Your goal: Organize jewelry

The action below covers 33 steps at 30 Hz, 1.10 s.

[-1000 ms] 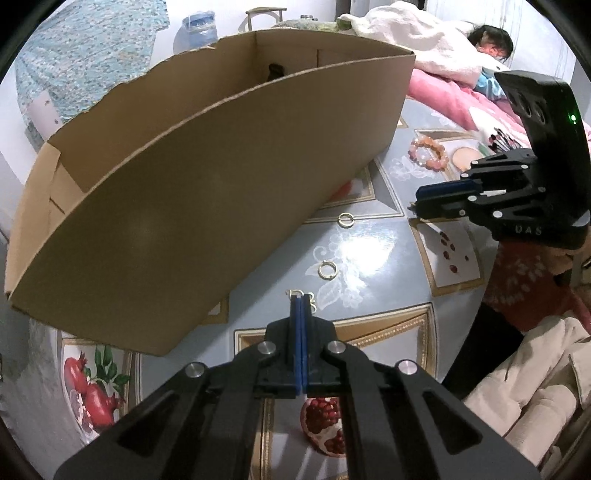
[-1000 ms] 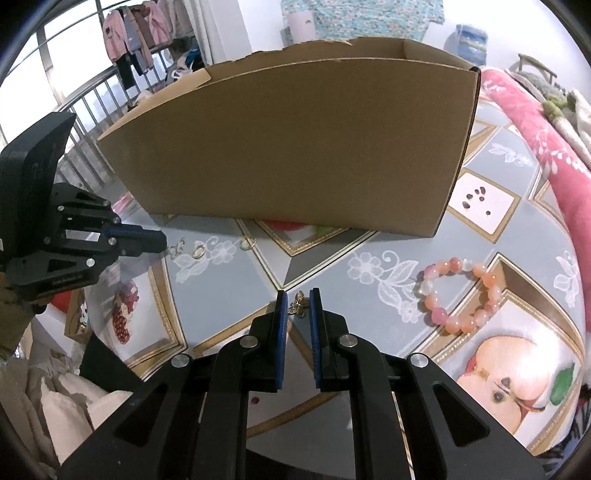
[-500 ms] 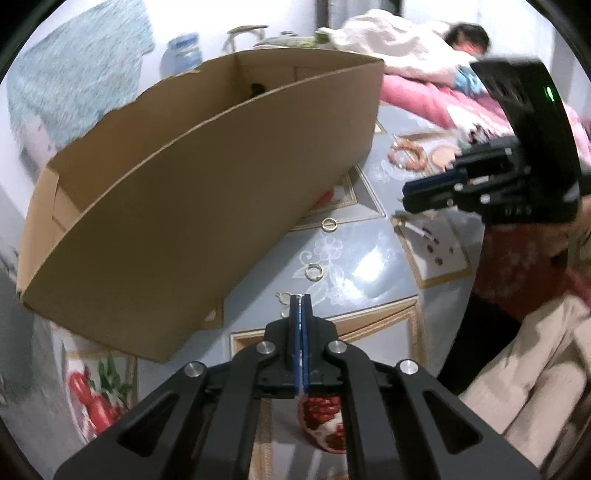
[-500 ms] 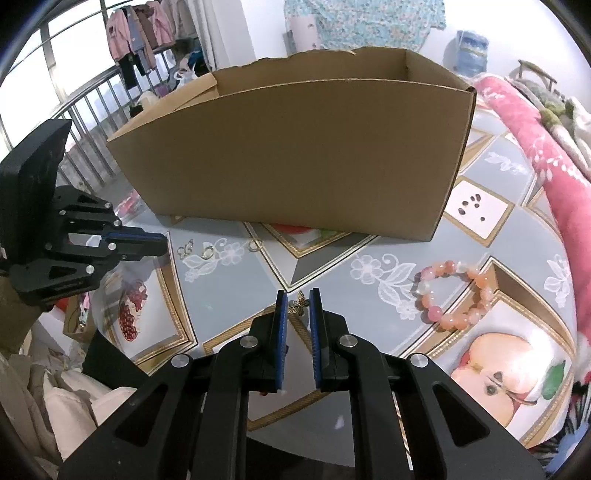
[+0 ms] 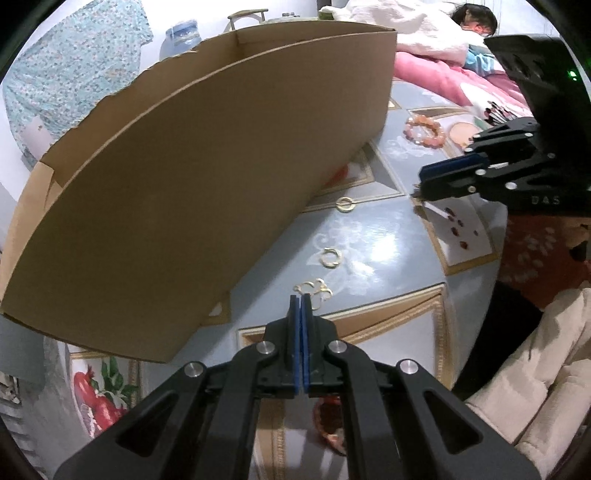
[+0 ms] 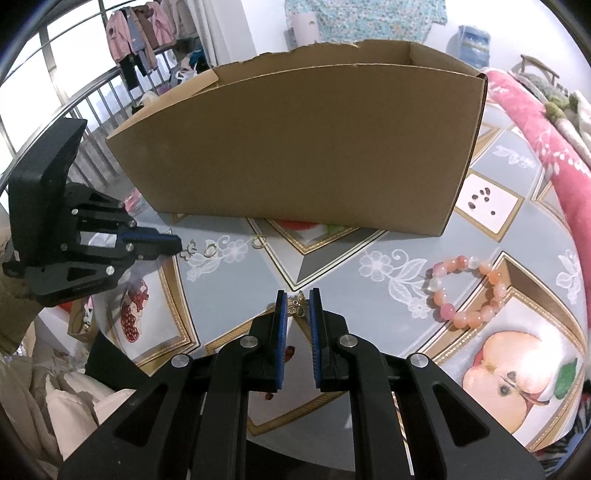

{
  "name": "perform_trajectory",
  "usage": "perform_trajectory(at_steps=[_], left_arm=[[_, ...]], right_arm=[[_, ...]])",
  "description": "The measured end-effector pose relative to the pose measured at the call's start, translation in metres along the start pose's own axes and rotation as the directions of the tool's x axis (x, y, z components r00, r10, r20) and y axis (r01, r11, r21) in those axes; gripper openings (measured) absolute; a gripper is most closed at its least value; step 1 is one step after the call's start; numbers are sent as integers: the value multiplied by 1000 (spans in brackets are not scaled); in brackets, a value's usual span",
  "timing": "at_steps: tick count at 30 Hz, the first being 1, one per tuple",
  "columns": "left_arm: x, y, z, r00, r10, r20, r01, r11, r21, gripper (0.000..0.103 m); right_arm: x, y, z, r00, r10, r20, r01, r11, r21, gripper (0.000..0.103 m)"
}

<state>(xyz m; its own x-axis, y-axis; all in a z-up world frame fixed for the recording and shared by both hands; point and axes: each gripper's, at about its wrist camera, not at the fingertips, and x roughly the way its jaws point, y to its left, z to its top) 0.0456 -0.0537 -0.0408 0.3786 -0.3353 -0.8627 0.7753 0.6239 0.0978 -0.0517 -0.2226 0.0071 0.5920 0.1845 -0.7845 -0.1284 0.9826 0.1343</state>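
Note:
My left gripper (image 5: 300, 297) (image 6: 179, 245) is shut, its tips pinching the edge of a thin gold earring (image 5: 314, 291) (image 6: 190, 252) low over the patterned tablecloth (image 5: 369, 251). Two gold rings (image 5: 330, 257) (image 5: 345, 205) lie just beyond it, beside the tall cardboard box (image 5: 184, 203) (image 6: 295, 147). My right gripper (image 6: 298, 301) (image 5: 419, 192) is shut on a small bronze butterfly charm (image 6: 299, 307), held above the cloth. A pink bead bracelet (image 6: 465, 291) (image 5: 423, 131) lies to its right.
The box stands across the back of the table and blocks the far side. A pink blanket (image 6: 546, 122) and a person lying down (image 5: 476, 18) are behind the table. A cream padded coat (image 5: 535, 369) sits by the near table edge.
The left wrist view has rolled a little, and the two rings now sit slightly farther from its tips. The earring stays at the tips. The right gripper keeps still with the charm.

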Motion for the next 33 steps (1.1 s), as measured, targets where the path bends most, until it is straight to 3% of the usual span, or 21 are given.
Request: perform_trajectory(at_steps=[7, 9, 10, 11, 20, 27, 33], left_arm=[[-1, -3, 1, 999, -42, 1, 42, 998, -50, 3], [-3, 0, 1, 998, -55, 4, 55, 996, -74, 18], [-4, 1, 1, 998, -59, 10, 59, 994, -91, 34], [-6, 3, 0, 998, -63, 18, 64, 993, -99, 43], [4, 0, 4, 997, -76, 16, 77, 997, -30, 43], [5, 9, 10, 991, -128, -31, 129, 991, 31, 29], [7, 6, 15, 989, -126, -74, 130, 990, 49, 27]], right_arm=[[-1, -5, -1, 1000, 8, 7, -9, 1000, 11, 10], [-1, -5, -2, 1000, 12, 8, -12, 1000, 11, 10], [-1, -5, -2, 1000, 13, 9, -13, 1000, 11, 10], [-1, -6, -3, 1000, 15, 9, -15, 1000, 11, 10], [-2, -8, -2, 1000, 27, 11, -28, 1000, 12, 10], [0, -11, -2, 999, 37, 11, -37, 999, 13, 10], [2, -12, -3, 999, 36, 8, -36, 999, 25, 10]])
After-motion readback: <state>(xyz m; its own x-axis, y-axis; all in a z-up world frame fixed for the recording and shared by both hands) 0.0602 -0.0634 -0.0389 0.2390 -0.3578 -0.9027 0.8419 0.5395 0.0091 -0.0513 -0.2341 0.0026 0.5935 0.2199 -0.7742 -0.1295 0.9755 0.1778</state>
